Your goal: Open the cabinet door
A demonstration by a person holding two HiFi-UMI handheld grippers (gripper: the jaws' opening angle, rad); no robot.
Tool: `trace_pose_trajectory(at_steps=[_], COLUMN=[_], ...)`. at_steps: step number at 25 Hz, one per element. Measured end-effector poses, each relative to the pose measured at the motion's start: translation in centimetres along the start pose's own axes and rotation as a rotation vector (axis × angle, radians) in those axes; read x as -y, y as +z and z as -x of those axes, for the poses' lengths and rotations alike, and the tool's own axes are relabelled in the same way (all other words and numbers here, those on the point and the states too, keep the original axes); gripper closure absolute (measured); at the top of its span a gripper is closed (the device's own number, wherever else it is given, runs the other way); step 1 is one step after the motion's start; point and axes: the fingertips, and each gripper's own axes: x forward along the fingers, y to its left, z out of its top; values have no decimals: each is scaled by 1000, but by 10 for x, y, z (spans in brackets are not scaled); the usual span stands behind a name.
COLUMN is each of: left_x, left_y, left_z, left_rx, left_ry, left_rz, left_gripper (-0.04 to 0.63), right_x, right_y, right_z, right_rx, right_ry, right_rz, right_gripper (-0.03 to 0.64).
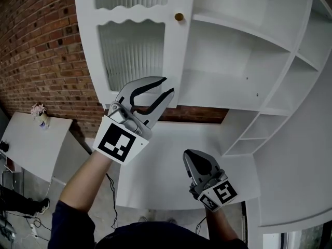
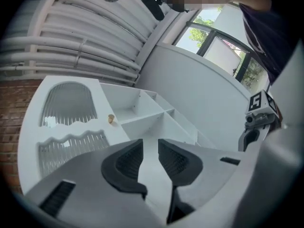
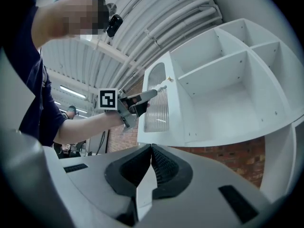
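Two claws in view, and only the left one matters for this step. The cabinet door (image 1: 132, 51) is on the far left of the wall cabinet. It has ribbed glass panels and looks shut flush. Its brass knob (image 1: 179, 16) sits on the door's right edge, just beside the open shelves (image 1: 244, 61).

The left claw (image 1: 168, 85) is released with nothing between the pads. It hangs below the knob near the door's bottom edge, apart from both.

My read: the step in hand is the reach to the knob, and the pull is not yet started. To do it well:
- Raise the claw until the knob is centred between the pads.
- Clamp behind the knob's rounded face, not on it, so the claw doesn't slip off.
- Pull toward the body on an arc. The hinges are probably on the door's left side, but I can't see them.
- Don't yank straight out, and stay off the glass.

Pose: the left forearm is raised up and forward, the claw points at the cabinet, and its marker cube faces the head camera. The right claw (image 1: 189, 158) is clenched and empty. It is held low and near over the white desk (image 1: 155, 154), well apart from the door. Leave it parked there.
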Motion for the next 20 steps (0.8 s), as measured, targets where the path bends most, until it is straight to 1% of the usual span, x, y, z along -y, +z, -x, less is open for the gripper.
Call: trace_pose_trajectory(at_steps=[3,10,15,20], left_x=[-17,-59,-80,-101], left_y=[8,30,39,48], left_z=[-13,-35,-52,-69], left_rx=[9,27,13,-16], left_ry=[20,79,102,128], left_rz=[-45,-116,-177,-220], left_gripper=[488,471,462,456], right_x=[4,8,16,26], right_y=[9,35,47,61], right_z=[-4,-19,-28,-31], right_rx=[12,52,73,94], right_ry=[-6,11,19,17], right_rz=[22,81,106,123], right_gripper=[592,592,592,592])
